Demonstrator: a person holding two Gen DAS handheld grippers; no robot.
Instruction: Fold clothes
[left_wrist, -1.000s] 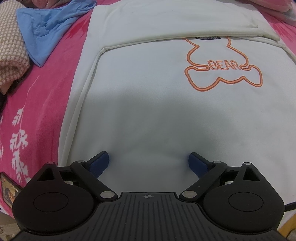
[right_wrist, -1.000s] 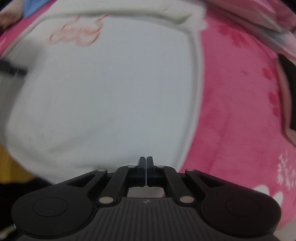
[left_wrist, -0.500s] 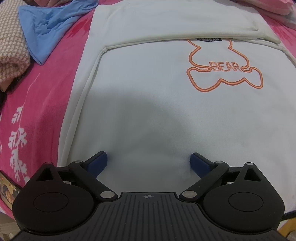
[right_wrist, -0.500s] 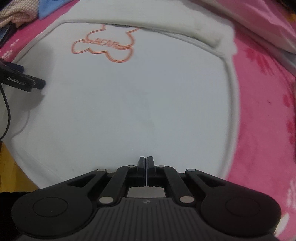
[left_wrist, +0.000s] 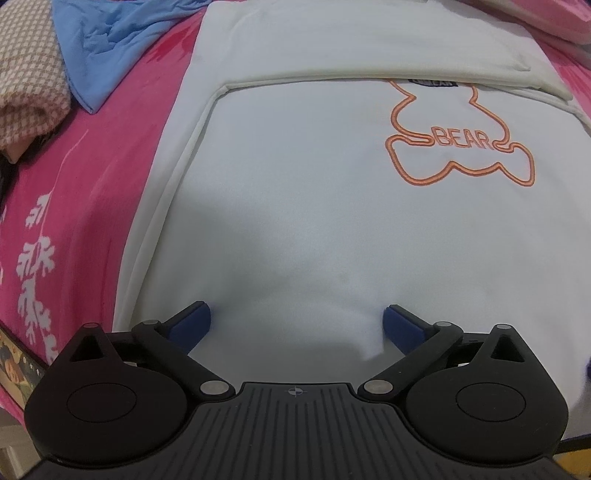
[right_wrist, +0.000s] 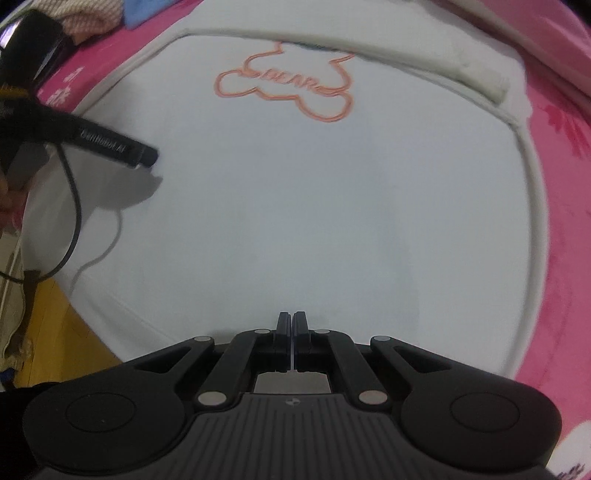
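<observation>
White sweatshirt flat on the pink bedspread, both grippers at its near hem

The left gripper (left_wrist: 295, 325) is opening wide over the sweatshirt (left_wrist: 314, 206) – nothing pinched – while the right gripper (right_wrist: 291, 325) is closed and empty; the garment's long axis runs away from both, bear logo (left_wrist: 461, 147) toward the far end

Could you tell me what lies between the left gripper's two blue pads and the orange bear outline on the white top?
Only bare white top, in the left wrist view, between the opening left gripper and the bear outline.
</observation>
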